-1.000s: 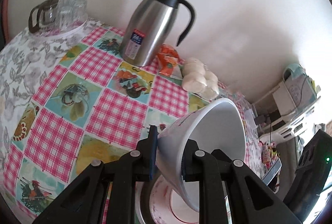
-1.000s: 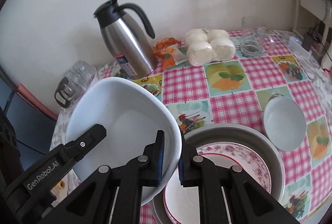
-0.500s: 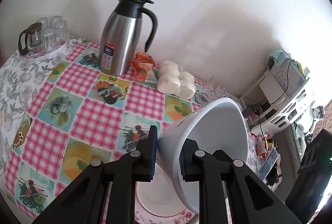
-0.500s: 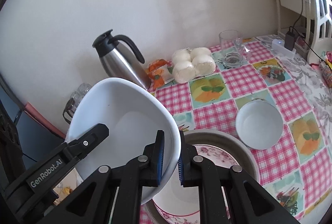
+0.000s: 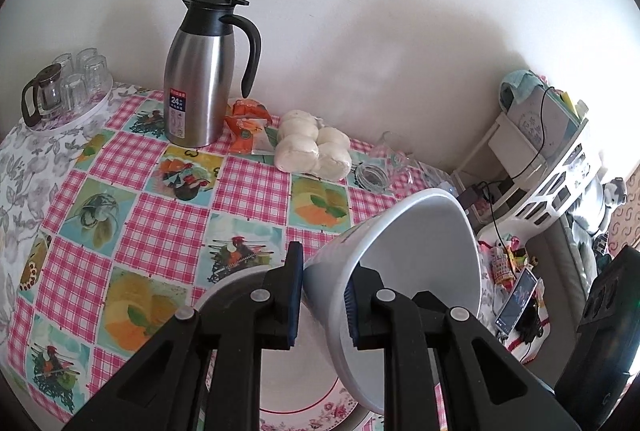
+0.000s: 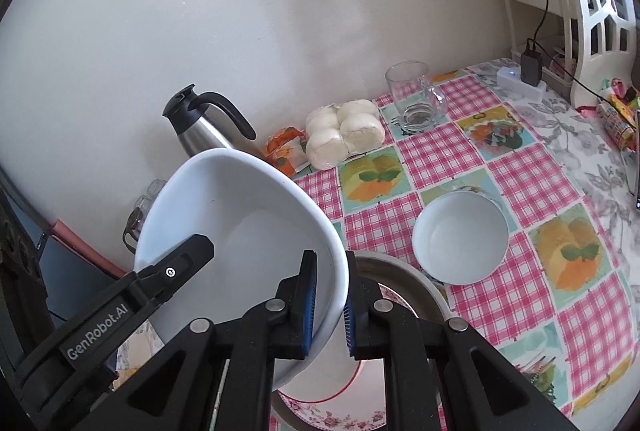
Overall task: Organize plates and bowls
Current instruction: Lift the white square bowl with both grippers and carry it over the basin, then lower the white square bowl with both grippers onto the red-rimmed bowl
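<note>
We hold the big white bowl (image 6: 240,223) tilted above the floral plate (image 6: 320,411), left gripper (image 5: 322,295) and right gripper (image 6: 330,305) each clamping its rim.

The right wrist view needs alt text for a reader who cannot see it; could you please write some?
The right claw grips the rim of a large white bowl, held tilted above a floral plate in a grey metal basin. A small white bowl sits on the pink checked tablecloth.
</note>
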### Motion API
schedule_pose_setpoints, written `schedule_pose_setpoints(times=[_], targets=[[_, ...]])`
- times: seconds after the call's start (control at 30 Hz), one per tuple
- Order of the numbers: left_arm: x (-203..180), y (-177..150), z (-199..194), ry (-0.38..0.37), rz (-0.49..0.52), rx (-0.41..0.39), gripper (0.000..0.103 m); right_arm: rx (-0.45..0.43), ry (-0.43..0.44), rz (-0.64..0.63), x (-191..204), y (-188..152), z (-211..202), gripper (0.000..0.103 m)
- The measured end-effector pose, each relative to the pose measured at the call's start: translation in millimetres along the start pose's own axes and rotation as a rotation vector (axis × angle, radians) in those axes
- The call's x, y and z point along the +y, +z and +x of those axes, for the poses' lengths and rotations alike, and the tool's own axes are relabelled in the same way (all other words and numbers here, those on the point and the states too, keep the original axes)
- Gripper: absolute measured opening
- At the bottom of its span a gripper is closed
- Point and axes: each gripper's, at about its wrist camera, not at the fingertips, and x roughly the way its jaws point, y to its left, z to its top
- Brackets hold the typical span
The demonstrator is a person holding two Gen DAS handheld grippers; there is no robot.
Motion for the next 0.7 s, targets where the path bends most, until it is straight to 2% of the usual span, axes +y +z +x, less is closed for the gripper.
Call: schedule_pose_setpoints(times=[0.43, 0.7], targets=[[12, -13, 2, 0.04, -0.016, 0.034, 0.019, 0.058, 0.009, -0.025, 1, -11, 7, 0.014], [37, -35, 26, 0.075, -0.056, 0.139, 0.019, 0.141, -0.019, -0.044, 1, -29, 30, 0.015]])
